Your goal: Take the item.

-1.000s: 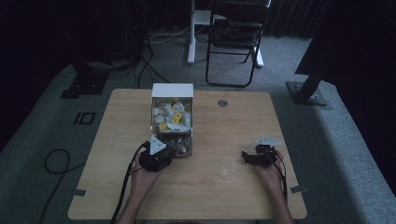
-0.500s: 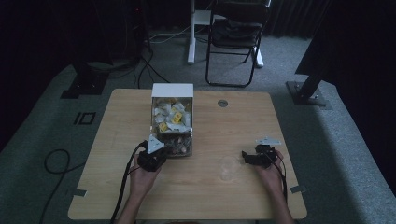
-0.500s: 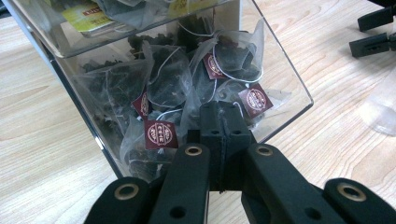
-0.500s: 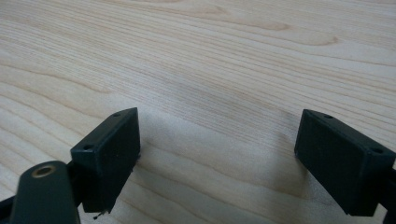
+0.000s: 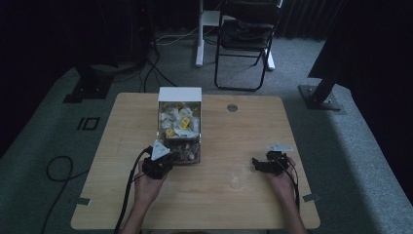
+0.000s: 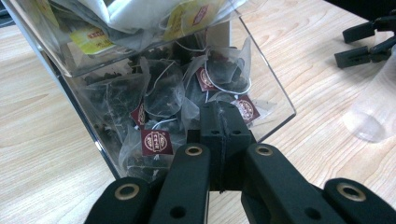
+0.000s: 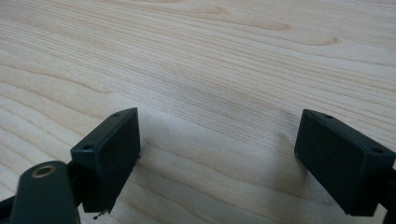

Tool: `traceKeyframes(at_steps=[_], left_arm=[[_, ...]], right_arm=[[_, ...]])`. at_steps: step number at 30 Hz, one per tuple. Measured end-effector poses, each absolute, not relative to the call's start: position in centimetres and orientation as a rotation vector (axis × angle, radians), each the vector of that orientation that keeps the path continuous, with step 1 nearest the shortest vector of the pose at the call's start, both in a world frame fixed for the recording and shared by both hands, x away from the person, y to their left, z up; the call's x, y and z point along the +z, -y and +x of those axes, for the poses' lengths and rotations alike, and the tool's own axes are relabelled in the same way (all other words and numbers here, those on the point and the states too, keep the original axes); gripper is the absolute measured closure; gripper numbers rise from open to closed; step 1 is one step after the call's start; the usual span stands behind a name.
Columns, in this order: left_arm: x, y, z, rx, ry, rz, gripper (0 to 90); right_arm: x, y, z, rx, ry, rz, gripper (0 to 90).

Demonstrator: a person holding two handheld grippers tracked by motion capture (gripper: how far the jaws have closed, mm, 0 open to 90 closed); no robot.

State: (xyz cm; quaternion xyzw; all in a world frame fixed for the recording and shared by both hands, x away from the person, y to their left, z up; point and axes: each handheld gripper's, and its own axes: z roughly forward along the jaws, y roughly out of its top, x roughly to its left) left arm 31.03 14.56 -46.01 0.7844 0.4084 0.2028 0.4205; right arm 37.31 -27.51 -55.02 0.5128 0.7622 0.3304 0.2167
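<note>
Tea bags (image 6: pixel 159 100) fill the clear box (image 5: pixel 179 127) at the table (image 5: pixel 234 204) middle. Left gripper (image 6: pixel 224 122), jaws pressed together, sits at its front opening; whether it pinches a bag, I cannot tell. Pulling may spill bags. Right gripper (image 7: pixel 219 158) rests wide apart

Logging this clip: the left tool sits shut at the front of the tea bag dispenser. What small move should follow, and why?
Probably lift the left tool back from the dispenser. Its jaws look shut at the tea bags, but whether one is pinched is unclear.
</note>
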Motion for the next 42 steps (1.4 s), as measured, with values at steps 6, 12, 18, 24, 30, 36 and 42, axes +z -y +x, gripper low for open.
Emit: traceKeyframes(at_steps=[6,12,18,24,30,36,42], left_arm=[[-45.5,-14.6,30.8,0.503,-1.012,1.958,90.0],[-44.8,-14.5,30.6,0.498,-0.994,1.952,90.0],[-44.2,-14.4,30.4,0.495,-0.98,1.945,90.0],[-43.7,-14.3,30.3,0.492,-0.968,1.942,90.0],[-43.1,-14.1,30.1,0.489,-0.949,1.946,90.0],[-42.5,-13.9,29.9,0.484,-0.931,1.944,90.0],[-42.0,-13.8,29.8,0.489,-0.916,1.943,90.0]], right_arm=[[-55.0,27.5,37.3,0.915,-2.112,1.421,14.0],[-55.0,27.5,37.3,0.916,-2.112,1.421,14.1],[-55.0,27.5,37.3,0.916,-2.112,1.421,14.0],[-55.0,27.5,37.3,0.916,-2.112,1.421,14.0],[-55.0,27.5,37.3,0.916,-2.112,1.421,14.0],[-55.0,27.5,37.3,0.915,-2.112,1.422,14.0],[-55.0,27.5,37.3,0.916,-2.111,1.422,14.0]])
